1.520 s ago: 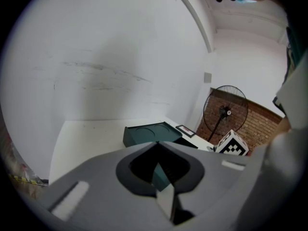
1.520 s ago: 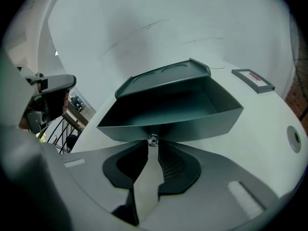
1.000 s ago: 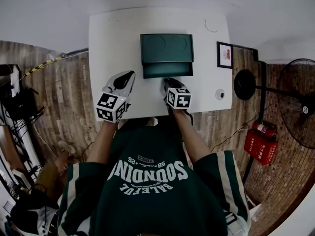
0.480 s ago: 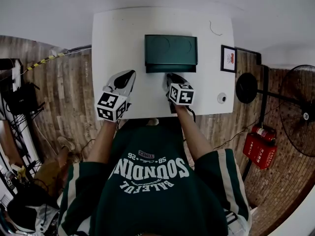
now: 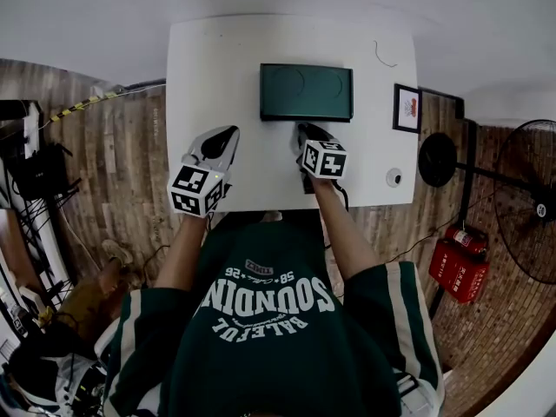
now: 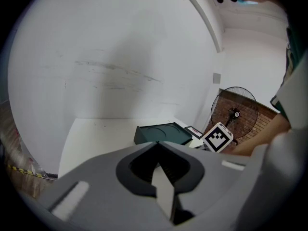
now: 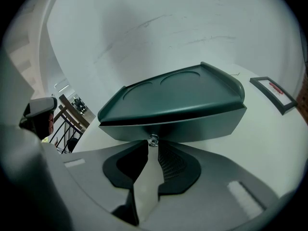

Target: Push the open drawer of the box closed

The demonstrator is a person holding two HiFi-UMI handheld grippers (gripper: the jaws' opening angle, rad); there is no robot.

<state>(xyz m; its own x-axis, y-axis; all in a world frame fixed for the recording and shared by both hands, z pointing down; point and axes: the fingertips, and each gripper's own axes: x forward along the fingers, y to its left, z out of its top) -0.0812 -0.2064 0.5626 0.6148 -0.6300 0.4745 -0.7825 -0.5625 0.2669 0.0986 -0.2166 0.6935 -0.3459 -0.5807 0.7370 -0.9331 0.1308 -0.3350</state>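
The dark green box [image 5: 306, 92] stands on the white tabletop [image 5: 208, 76], straight ahead of the right claw [image 5: 306, 129] and ahead and to the right of the left claw [image 5: 228, 134]. It is low and wide, with rounded corners, a raised rim round its lid and two shallow round hollows side by side on top. From the right gripper view, its drawer front [image 7: 192, 126] lies flush under the overhanging lid edge with no gap showing, so the drawer looks pushed in. A small shiny knob [image 7: 153, 139] sits in the middle of that front, right at the tip of the right claw [image 7: 149, 146], whose jaws are pressed together with nothing between them; the knob lies just beyond their tips, touching or nearly so. The left claw [image 6: 158, 147] is also pressed together and holds nothing; it hovers over bare tabletop, well apart from the box. Each gripper carries a cube with square markers, the right one [image 5: 325, 159] just behind its claw and the left one [image 5: 197, 189] likewise. To the right of the right claw, a small framed picture [image 5: 406, 108] lies flat near the tabletop's edge, and a small round white object [image 5: 393, 177] lies nearer the person. Beyond that edge a black fan [image 5: 526, 181] stands on the wooden floor.
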